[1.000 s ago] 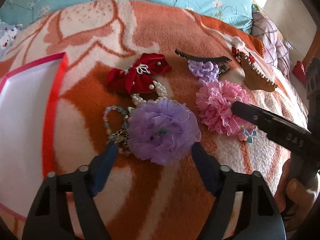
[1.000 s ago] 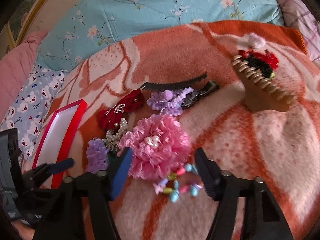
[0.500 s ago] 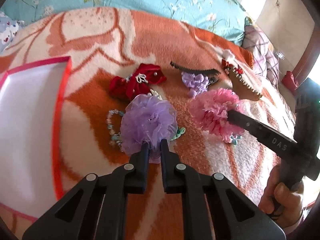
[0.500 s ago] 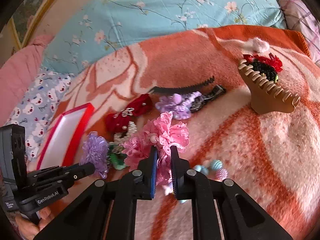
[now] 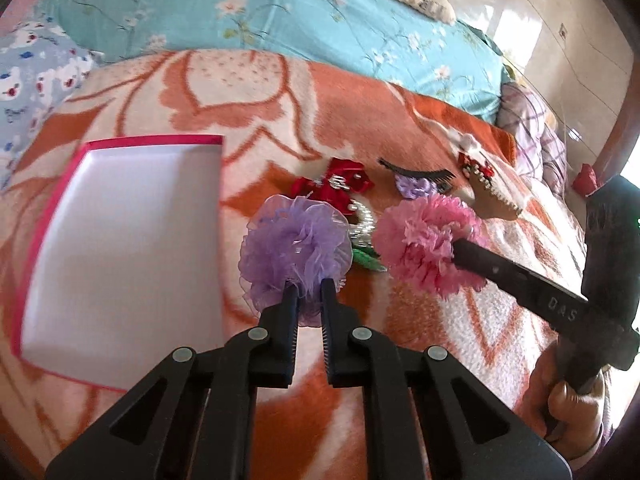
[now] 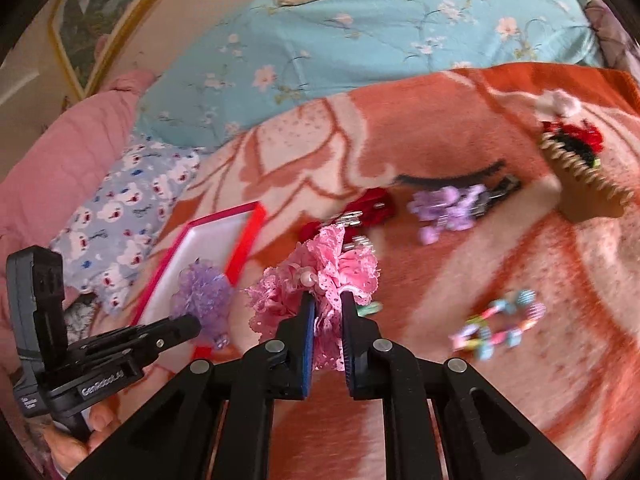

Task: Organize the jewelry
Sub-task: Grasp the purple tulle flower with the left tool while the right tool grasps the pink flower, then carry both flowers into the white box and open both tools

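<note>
The left gripper (image 5: 306, 294) is pinching the lilac organza flower (image 5: 294, 250) narrowly at its lower edge, and the right gripper (image 6: 325, 312) is clamping the pink lace flower (image 6: 320, 276) the same way; both blooms are hanging clear of the orange blanket (image 5: 400, 112).

The relation that matters is where the red-rimmed white box (image 5: 120, 248) lies. In the left wrist view it is filling the left of the frame, its near edge just beside the lilac flower, long axis running from lower left toward the upper middle. In the right wrist view the box sits at middle left, with the lilac flower already overlapping its white floor, while the pink flower is hanging to the right of the rim. So the left hand is the nearer one, and I judge it should drop first, the right following leftward.

A second ago both sets of jaws were standing wide around the flowers as they lay on the blanket; half a second ago they had closed. Now both flowers are lifted and carried toward the box, uncovering the green clip (image 5: 366, 260) and the pearl strand (image 5: 362, 226), with the pastel bead bracelet (image 6: 498, 326) left lying at the lower right.
</note>
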Demonstrator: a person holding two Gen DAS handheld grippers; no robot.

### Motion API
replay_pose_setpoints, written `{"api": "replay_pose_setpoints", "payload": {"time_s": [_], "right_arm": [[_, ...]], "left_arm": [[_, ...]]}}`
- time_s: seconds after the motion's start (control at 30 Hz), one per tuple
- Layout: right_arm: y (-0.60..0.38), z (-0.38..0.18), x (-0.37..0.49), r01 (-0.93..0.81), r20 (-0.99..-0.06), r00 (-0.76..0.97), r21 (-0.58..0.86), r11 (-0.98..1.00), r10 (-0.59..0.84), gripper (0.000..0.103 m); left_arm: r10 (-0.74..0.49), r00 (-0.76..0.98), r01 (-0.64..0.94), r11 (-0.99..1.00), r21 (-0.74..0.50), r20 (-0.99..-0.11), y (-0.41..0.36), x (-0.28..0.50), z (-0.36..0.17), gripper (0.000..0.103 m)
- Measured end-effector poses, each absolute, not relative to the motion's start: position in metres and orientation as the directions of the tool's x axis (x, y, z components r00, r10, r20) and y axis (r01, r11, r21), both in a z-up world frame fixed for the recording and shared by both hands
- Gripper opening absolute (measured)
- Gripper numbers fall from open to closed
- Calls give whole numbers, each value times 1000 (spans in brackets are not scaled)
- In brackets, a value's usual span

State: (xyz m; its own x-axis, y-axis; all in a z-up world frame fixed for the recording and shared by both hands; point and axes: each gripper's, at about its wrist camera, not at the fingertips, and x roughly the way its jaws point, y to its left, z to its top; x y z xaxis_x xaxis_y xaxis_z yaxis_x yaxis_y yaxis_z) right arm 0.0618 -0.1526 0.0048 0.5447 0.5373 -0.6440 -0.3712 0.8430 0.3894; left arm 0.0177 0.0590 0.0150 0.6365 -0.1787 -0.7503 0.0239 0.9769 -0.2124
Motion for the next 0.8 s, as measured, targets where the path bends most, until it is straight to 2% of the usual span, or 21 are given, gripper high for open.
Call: {"api": "replay_pose_setpoints", "payload": {"time_s": [0.3,0.8], "right_arm": [[-86,12,42,-484,-600,466,443,755,650,11],[15,-19,37,-576,-644,294,470,669,706,11]], "left_arm": [[-74,662,-91,980,-178,-746,111,-2,14,8],[55,608,-248,961,-124,-792,183,-14,-9,8]]}}
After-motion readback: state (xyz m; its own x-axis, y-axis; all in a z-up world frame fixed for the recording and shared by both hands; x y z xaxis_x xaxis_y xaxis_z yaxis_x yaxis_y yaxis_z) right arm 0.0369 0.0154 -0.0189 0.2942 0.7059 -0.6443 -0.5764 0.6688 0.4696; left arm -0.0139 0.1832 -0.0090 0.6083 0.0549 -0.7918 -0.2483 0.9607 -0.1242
